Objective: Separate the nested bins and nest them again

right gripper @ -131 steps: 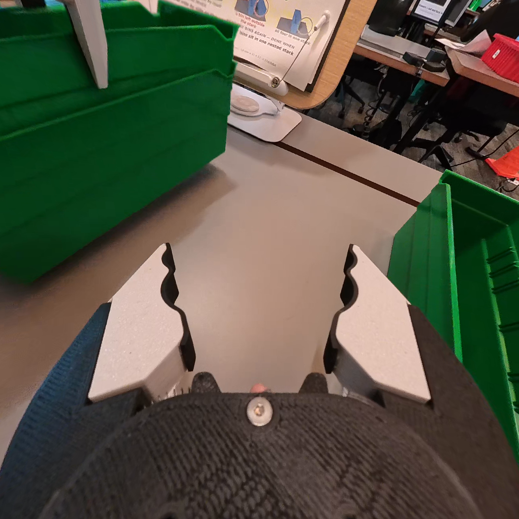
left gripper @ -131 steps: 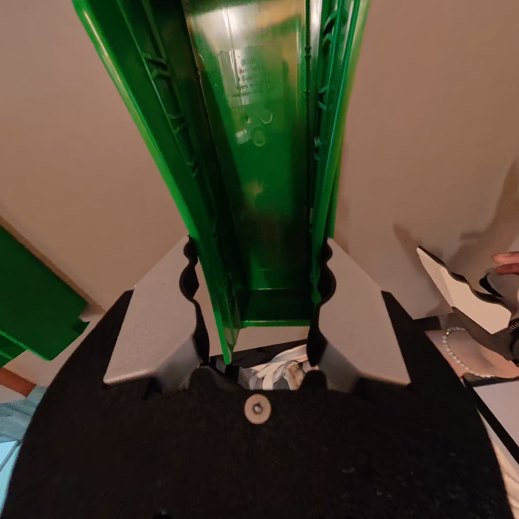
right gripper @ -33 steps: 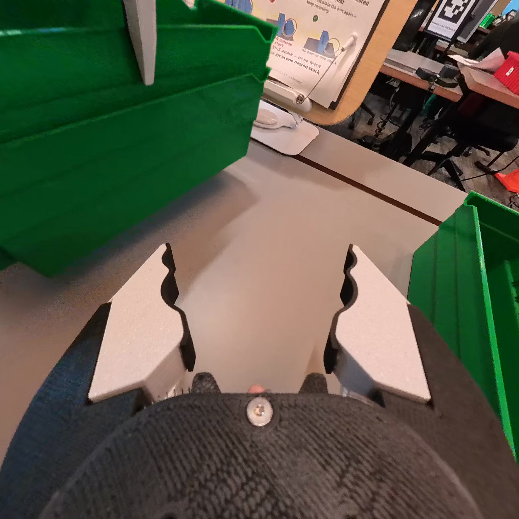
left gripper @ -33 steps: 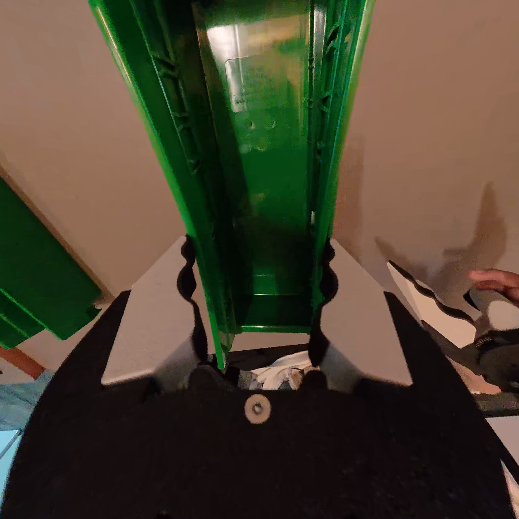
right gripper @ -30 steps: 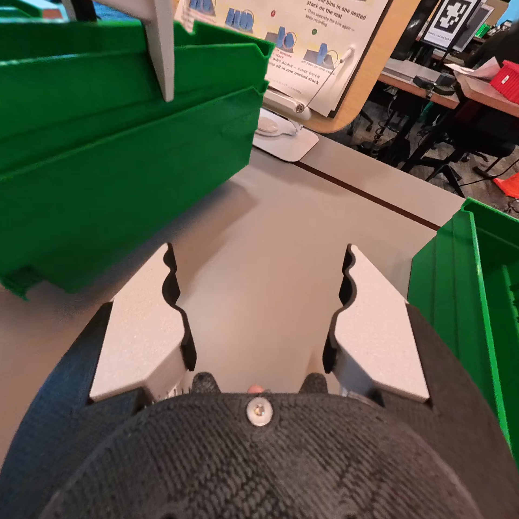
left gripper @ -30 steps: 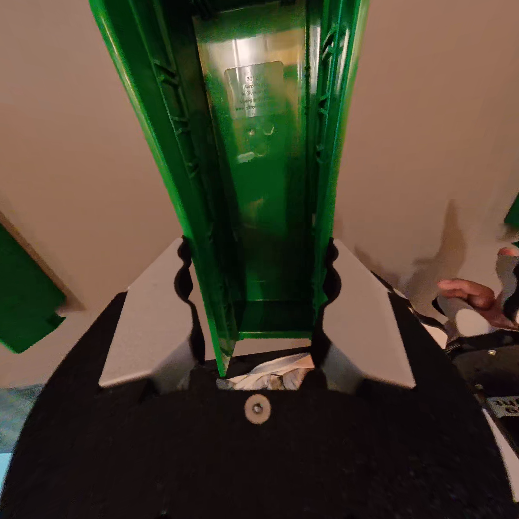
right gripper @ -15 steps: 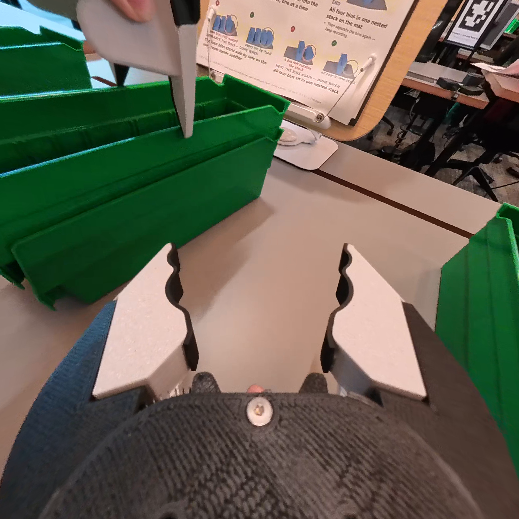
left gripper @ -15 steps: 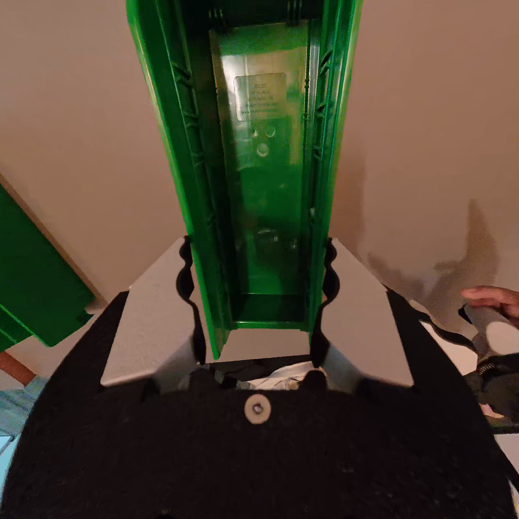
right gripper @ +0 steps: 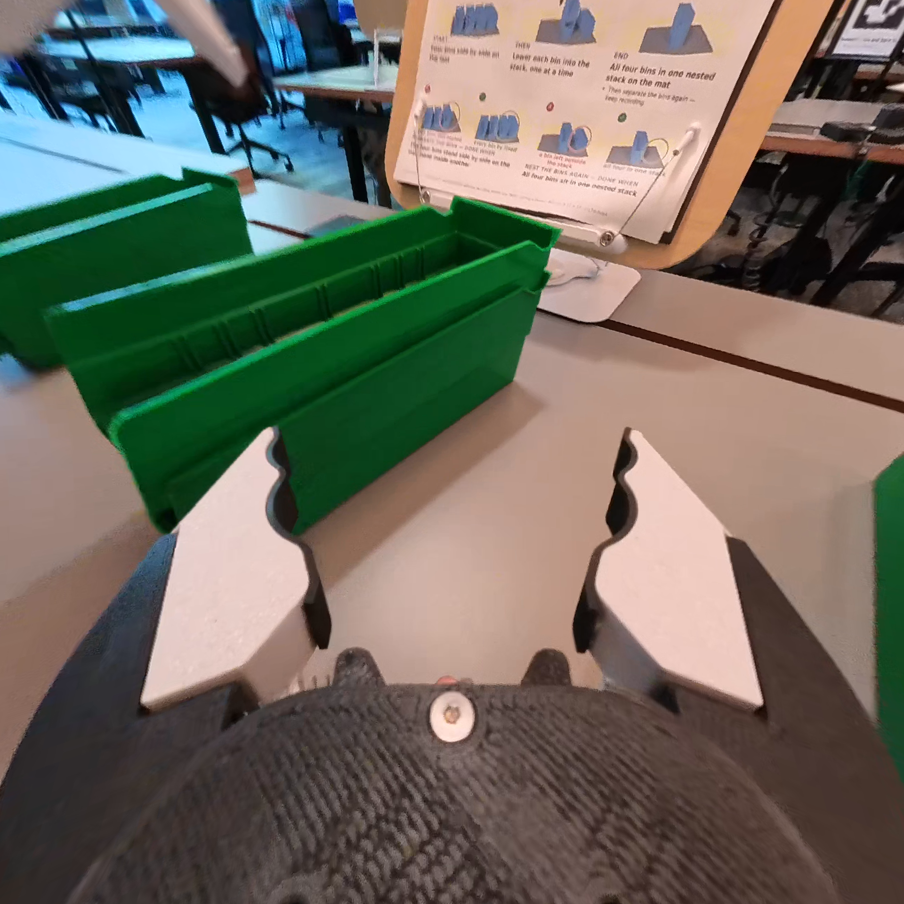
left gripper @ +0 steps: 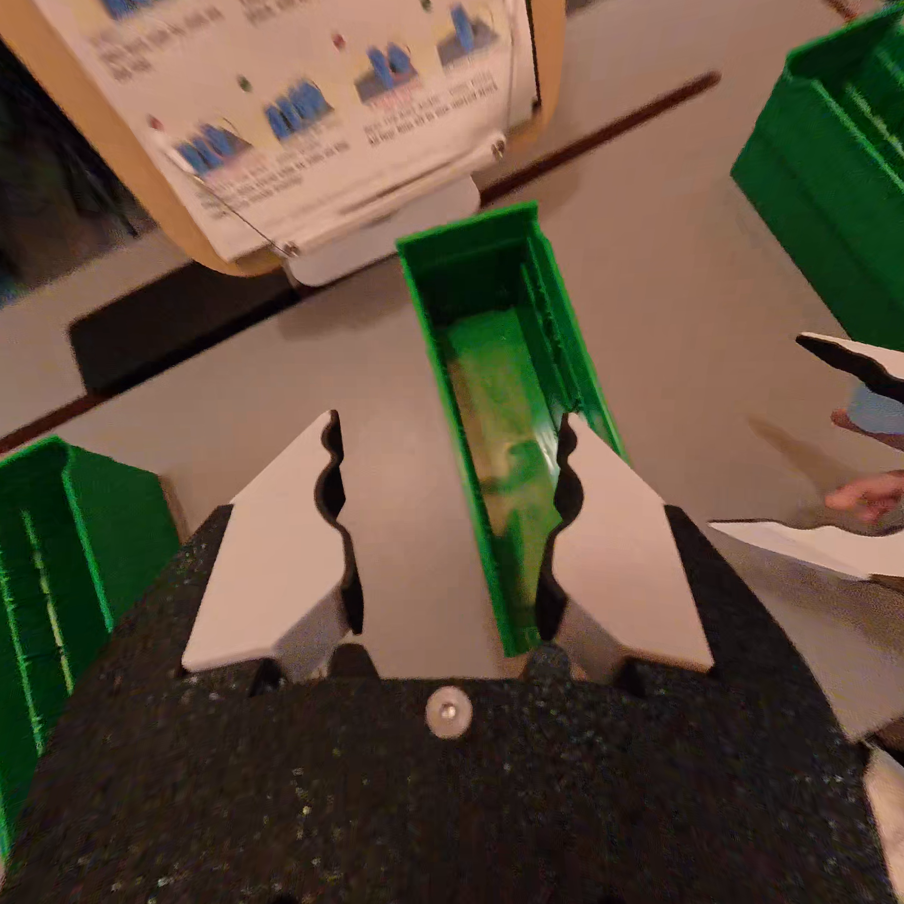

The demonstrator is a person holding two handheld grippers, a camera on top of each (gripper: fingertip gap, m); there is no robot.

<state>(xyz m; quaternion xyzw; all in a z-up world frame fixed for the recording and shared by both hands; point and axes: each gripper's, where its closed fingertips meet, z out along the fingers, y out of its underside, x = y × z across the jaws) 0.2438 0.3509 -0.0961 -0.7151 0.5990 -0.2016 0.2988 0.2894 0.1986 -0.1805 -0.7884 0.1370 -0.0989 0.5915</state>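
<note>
A long green bin (left gripper: 494, 391) stands open side up on the grey table, just ahead of my left gripper (left gripper: 450, 440). That gripper is open and holds nothing; the bin's left wall lies in line with the gap and the right finger (left gripper: 611, 513) overlaps its inside. The same bin (right gripper: 342, 372) lies left of centre in the right wrist view, its side stepped; I cannot tell whether another bin sits inside it. My right gripper (right gripper: 452, 440) is open and empty, its left fingertip beside the bin's near wall. It also shows at the right edge of the left wrist view (left gripper: 831, 489).
Another green bin (left gripper: 49, 562) stands to the left, also seen in the right wrist view (right gripper: 122, 230). More green bins (left gripper: 831, 171) stand at the right (right gripper: 888, 587). An instruction board (right gripper: 562, 107) on a stand is behind. A black mat (left gripper: 171, 318) lies back left.
My left gripper has let go of the bin it held by both walls, opened wider and drawn back. The bin now stands on the table. My right gripper has shifted towards it.
</note>
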